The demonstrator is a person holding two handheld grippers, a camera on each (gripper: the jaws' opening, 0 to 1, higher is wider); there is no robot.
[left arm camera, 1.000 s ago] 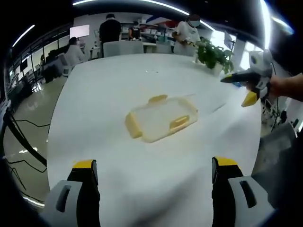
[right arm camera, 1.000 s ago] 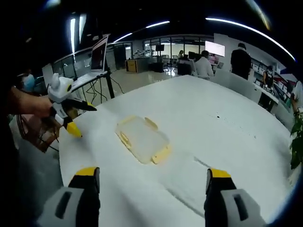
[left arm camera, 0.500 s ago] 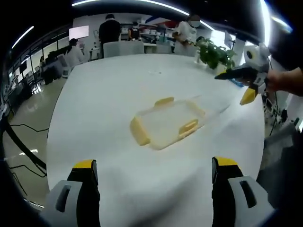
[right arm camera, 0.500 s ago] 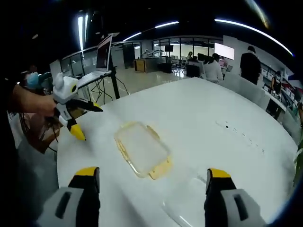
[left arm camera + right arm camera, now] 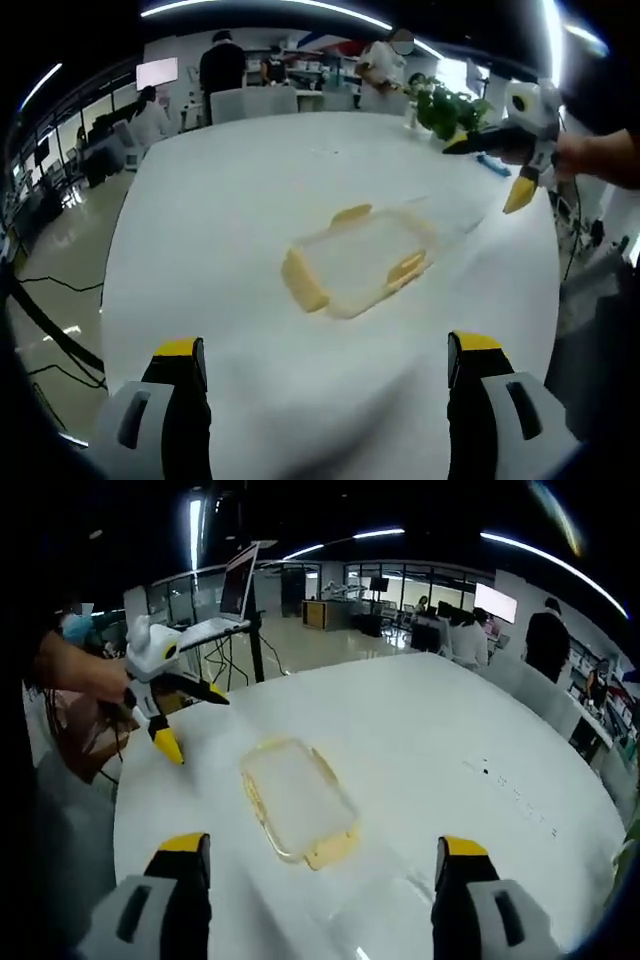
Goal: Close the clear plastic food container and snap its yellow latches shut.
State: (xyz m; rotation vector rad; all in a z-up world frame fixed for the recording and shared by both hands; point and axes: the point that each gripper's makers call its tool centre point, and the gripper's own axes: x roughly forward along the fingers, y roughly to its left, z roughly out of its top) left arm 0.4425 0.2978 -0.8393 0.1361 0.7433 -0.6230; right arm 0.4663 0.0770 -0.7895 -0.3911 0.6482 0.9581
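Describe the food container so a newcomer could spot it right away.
Start at the big white table. Near its middle lies the clear plastic food container, flat and rectangular. Its yellow latches on the rim set it apart from the pale tabletop.

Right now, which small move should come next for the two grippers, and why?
Probably bring the right gripper down toward the clear lid lying beside the container. The container sits on the white table with yellow latches splayed outward, and both grippers, left gripper included, are open, holding nothing and apart from it.
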